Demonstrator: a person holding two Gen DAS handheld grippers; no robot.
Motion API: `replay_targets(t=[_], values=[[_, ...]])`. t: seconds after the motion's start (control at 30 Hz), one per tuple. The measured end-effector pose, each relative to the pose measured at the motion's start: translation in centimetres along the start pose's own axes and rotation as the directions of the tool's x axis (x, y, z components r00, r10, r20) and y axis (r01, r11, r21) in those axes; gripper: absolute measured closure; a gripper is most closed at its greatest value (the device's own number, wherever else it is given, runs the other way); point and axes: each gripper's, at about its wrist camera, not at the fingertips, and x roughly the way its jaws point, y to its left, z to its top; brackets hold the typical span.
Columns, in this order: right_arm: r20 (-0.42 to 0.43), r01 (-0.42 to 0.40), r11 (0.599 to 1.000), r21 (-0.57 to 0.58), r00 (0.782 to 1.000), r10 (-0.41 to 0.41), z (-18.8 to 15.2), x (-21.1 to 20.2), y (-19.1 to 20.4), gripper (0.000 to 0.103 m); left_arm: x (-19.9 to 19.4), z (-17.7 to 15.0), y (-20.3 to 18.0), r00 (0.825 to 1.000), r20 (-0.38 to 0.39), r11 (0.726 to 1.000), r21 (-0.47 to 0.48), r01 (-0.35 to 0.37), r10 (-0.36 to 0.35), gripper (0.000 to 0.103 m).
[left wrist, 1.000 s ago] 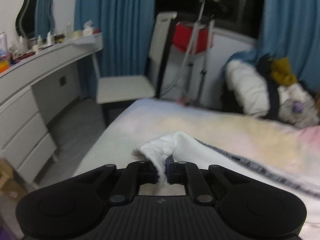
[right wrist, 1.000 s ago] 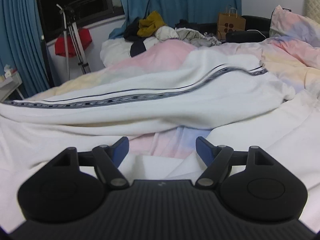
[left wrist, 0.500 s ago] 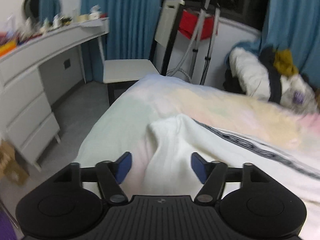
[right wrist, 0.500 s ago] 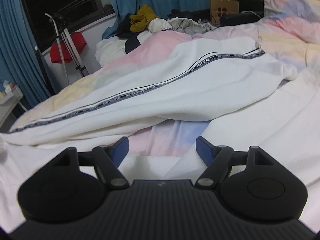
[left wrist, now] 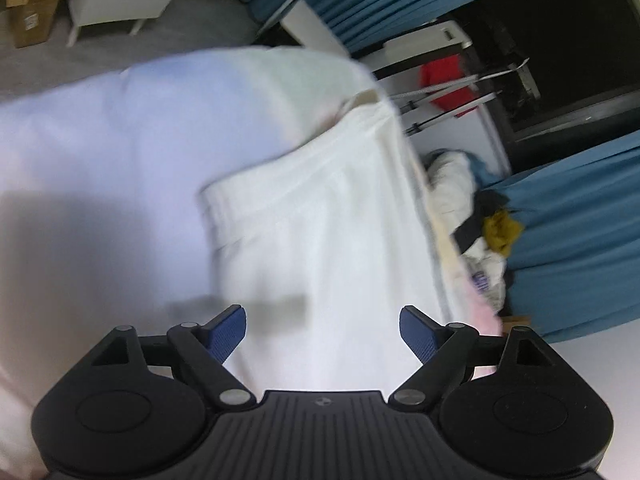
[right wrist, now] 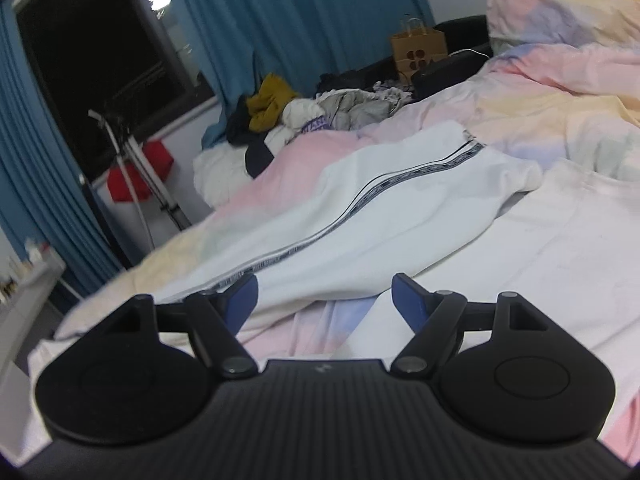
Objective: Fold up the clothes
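Note:
A white garment with a dark patterned stripe (right wrist: 392, 208) lies spread along the bed; in the left wrist view it shows as a long white folded strip (left wrist: 320, 208). My left gripper (left wrist: 322, 330) is open and empty, tilted, hovering over the garment's near part. My right gripper (right wrist: 324, 296) is open and empty, just above the garment's lower edge, with pastel bedding between its fingertips.
The bed has a pastel duvet (right wrist: 552, 112) and pillow (right wrist: 560, 12). A heap of clothes (right wrist: 304, 112) lies at the far side. A tripod with a red item (right wrist: 136, 176), a paper bag (right wrist: 418, 46), blue curtains (right wrist: 288, 16) and a cardboard box (left wrist: 36, 4) stand around.
My left gripper opened and let go of the white garment's end, then swung and tilted over the garment. My right gripper stayed open and shifted its view slightly.

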Motion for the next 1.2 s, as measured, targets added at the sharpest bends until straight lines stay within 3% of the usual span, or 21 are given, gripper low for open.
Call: replay_targets(t=[0.07, 0.17, 0.27, 0.3, 0.47, 0.57, 0.63, 0.67, 0.8, 0.87, 0.93, 1.03, 1.1, 1.17, 1.2], values=[[0.038, 0.004, 0.999, 0.048, 0.999, -0.005, 0.9, -1.4, -1.3, 0.028, 0.4, -0.7, 1.2, 1.000, -0.016, 0.999, -0.032, -0.017, 0.016, 0.019], [0.140, 0.068, 0.983, 0.169, 0.986, -0.092, 2.5, -4.4, -4.7, 0.027, 0.6, -0.4, 2.4, 0.999, -0.016, 0.995, -0.089, 0.045, -0.046, 0.018], [0.213, 0.118, 0.932, 0.343, 0.956, -0.200, 4.2, -7.3, -9.7, 0.027, 1.3, 0.1, 2.6, 0.994, -0.020, 0.988, -0.117, 0.104, -0.107, 0.018], [0.226, 0.137, 0.906, 0.401, 0.943, -0.243, 4.4, -8.1, -11.5, 0.026, 1.9, 0.2, 2.2, 0.995, -0.030, 0.991, -0.098, 0.095, -0.098, 0.019], [0.152, 0.269, 0.731, 0.627, 0.878, -0.454, 3.1, -9.7, -19.7, 0.025, 4.6, 0.7, 0.2, 0.996, -0.076, 0.999, -0.004, 0.052, -0.052, 0.022], [0.060, 0.262, 0.567, 0.781, 0.873, -0.485, 0.6, -9.4, -23.8, 0.025, 6.2, 1.0, -0.8, 0.995, -0.099, 0.998, 0.048, 0.030, -0.025, 0.040], [0.011, 0.259, 0.497, 0.829, 0.879, -0.476, -0.7, -8.3, -25.4, 0.026, 6.7, 1.3, -0.3, 0.994, -0.106, 0.999, 0.021, 0.024, -0.022, 0.067], [-0.018, 0.265, 0.474, 0.840, 0.886, -0.464, -1.2, -7.4, -26.0, 0.026, 6.8, 1.4, 0.0, 0.994, -0.106, 1.000, 0.006, 0.023, -0.023, 0.072], [-0.032, 0.268, 0.494, 0.827, 0.901, -0.433, -1.5, -4.5, -26.6, 0.026, 7.2, 2.1, -0.1, 0.995, -0.086, 0.999, -0.007, 0.045, -0.045, 0.090], [-0.035, 0.267, 0.510, 0.818, 0.907, -0.419, -1.5, -3.1, -26.9, 0.026, 7.1, 2.3, -0.2, 0.995, -0.070, 0.998, -0.010, 0.064, -0.064, 0.092], [-0.039, 0.267, 0.525, 0.808, 0.913, -0.405, -1.6, -1.7, -27.1, 0.026, 5.8, 2.5, -0.6, 0.991, -0.028, 0.992, 0.003, 0.127, -0.127, 0.093], [-0.022, 0.290, 0.585, 0.758, 0.906, -0.422, -0.6, -0.7, -26.9, 0.029, 3.6, 2.2, -0.8, 0.976, 0.024, 0.976, 0.008, 0.216, -0.216, 0.093], [-0.008, 0.299, 0.610, 0.734, 0.902, -0.432, 0.2, -0.4, -27.3, 0.038, 2.2, 2.1, -0.6, 0.967, 0.050, 0.969, 0.018, 0.248, -0.248, 0.093], [0.005, 0.313, 0.635, 0.706, 0.895, -0.447, 0.6, -0.4, -27.4, 0.062, 1.5, 2.1, 0.0, 0.965, 0.059, 0.966, 0.003, 0.257, -0.257, 0.093], [0.008, 0.324, 0.645, 0.692, 0.890, -0.456, 0.8, -0.6, -27.5, 0.080, 1.3, 2.2, 0.3, 0.964, 0.060, 0.965, -0.011, 0.261, -0.260, 0.093]])
